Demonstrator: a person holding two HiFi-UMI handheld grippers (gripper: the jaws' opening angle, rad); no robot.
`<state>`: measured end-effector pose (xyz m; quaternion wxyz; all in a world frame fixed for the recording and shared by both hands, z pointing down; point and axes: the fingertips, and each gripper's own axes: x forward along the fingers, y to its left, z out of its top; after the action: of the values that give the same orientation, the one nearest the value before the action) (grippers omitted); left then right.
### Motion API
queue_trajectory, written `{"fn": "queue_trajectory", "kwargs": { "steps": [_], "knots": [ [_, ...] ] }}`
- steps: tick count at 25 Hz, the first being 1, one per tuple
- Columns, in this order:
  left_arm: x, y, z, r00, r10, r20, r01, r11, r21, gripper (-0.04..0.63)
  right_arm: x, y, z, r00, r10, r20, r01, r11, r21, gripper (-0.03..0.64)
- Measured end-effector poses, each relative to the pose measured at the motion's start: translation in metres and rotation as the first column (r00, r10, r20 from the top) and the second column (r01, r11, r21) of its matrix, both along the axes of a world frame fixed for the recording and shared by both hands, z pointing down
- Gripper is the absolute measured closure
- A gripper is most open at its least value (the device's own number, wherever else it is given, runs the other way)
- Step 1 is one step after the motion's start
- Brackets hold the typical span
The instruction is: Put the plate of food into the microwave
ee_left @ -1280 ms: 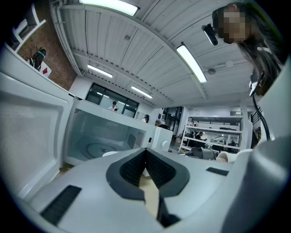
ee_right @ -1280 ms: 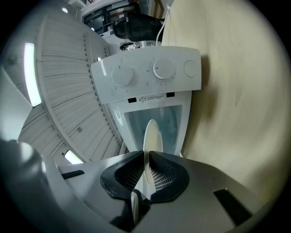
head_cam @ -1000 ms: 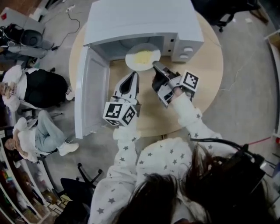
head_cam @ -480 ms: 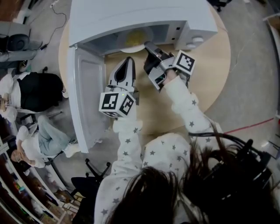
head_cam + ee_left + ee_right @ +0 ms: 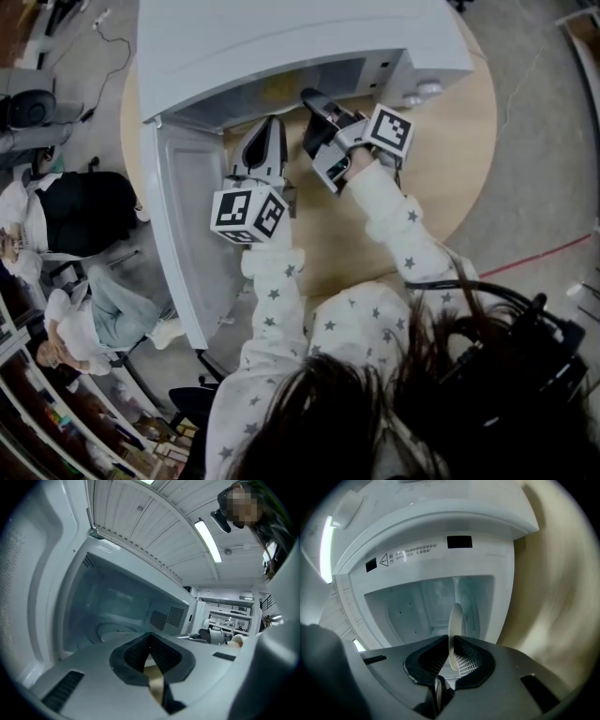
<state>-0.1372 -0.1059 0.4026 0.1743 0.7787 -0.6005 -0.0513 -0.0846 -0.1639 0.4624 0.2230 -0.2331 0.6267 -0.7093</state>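
The right tongs [image 5: 451, 641] pinched the plate [image 5: 455, 618] by its rim, keeping it level inside the microwave [image 5: 281, 37] at upper centre. The left tongs [image 5: 150, 637], closed and empty, hovered beside the door [image 5: 187, 234].

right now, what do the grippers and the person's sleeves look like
The left gripper and right gripper have grey-and-black wedge-shaped bodies, each with a white cube of black square markers. Their fingers are dark with ribbed pads. The sleeves are white with grey stars.
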Motion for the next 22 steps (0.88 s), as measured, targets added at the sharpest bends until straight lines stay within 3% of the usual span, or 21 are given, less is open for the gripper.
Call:
{"fn": "queue_trajectory", "kwargs": {
  "steps": [6, 17, 20, 22],
  "knots": [
    [0.0, -0.01, 0.003, 1.0, 0.017, 0.0, -0.017, 1.0, -0.009, 0.594, 0.003, -0.001, -0.001, 1.0, 0.012, -0.022, -0.012, 0.999, 0.031, 0.595],
    [0.004, -0.015, 0.009, 1.0, 0.027, -0.01, -0.028, 0.999, -0.025, 0.594, 0.005, -0.004, 0.001, 0.998, 0.011, -0.063, -0.012, 1.0, -0.009, 0.595],
    [0.005, -0.014, 0.008, 0.999, 0.03, -0.012, -0.03, 0.999, -0.026, 0.594, 0.004, -0.007, -0.002, 0.995, 0.003, -0.097, 0.0, 1.0, 0.031, 0.594],
    [0.005, -0.014, 0.008, 0.999, 0.032, -0.013, -0.032, 0.999, -0.027, 0.594, 0.0, -0.009, -0.005, 0.995, -0.011, -0.099, 0.017, 0.998, 0.065, 0.521]
  ]
}}
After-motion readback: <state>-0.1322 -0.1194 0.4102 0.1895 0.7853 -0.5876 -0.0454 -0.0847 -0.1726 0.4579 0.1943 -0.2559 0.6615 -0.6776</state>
